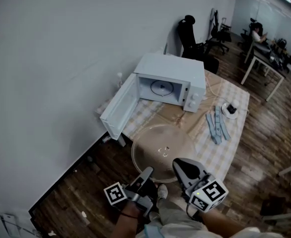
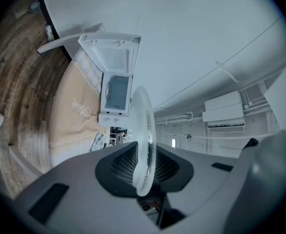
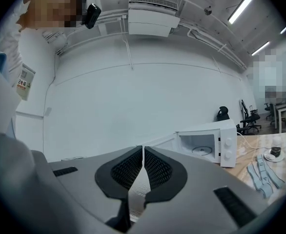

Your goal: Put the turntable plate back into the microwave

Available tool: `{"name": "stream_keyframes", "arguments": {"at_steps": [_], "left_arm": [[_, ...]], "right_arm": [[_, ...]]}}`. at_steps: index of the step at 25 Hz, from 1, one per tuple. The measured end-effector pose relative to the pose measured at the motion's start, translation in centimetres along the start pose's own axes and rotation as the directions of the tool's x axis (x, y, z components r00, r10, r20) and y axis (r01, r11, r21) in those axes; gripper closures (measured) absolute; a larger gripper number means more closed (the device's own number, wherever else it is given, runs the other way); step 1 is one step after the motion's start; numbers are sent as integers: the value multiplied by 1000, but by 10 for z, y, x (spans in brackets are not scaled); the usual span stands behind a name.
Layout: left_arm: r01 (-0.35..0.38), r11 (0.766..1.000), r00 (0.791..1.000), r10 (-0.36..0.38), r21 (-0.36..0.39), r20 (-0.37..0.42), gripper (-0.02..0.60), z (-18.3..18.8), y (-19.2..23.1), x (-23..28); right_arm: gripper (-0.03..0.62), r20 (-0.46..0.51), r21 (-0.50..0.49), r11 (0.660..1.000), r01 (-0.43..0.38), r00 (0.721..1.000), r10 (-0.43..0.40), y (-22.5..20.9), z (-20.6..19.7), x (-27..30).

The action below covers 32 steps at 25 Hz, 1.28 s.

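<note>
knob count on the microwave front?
2. Both are on the microwave's control panel, right of the open cavity: the upper knob and the lower knob directly below it. No others show in any view.

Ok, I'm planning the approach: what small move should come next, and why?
Probably carry the turntable plate forward, kept level, toward the microwave. The left tool and right tool both clamp its near rim, the door stands open, and the plate hangs short of the cavity.
</note>
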<state>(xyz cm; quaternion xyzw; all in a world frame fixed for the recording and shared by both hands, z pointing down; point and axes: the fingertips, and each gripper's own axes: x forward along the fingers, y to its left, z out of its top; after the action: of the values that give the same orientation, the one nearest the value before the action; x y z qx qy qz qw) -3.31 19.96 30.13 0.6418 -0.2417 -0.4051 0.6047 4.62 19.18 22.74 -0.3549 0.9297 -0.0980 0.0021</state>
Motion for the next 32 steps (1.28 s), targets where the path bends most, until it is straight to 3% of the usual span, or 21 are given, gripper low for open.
{"name": "stream_keyframes", "arguments": {"at_steps": [13, 32], "left_arm": [[-7, 1000, 1000, 7, -12, -17, 520, 68, 27, 72], [12, 1000, 1000, -13, -17, -17, 520, 133, 84, 155]], "right_arm": [[559, 9, 30, 999, 33, 999, -33, -72, 5, 75], [559, 7, 12, 999, 51, 999, -51, -163, -9, 148]]}}
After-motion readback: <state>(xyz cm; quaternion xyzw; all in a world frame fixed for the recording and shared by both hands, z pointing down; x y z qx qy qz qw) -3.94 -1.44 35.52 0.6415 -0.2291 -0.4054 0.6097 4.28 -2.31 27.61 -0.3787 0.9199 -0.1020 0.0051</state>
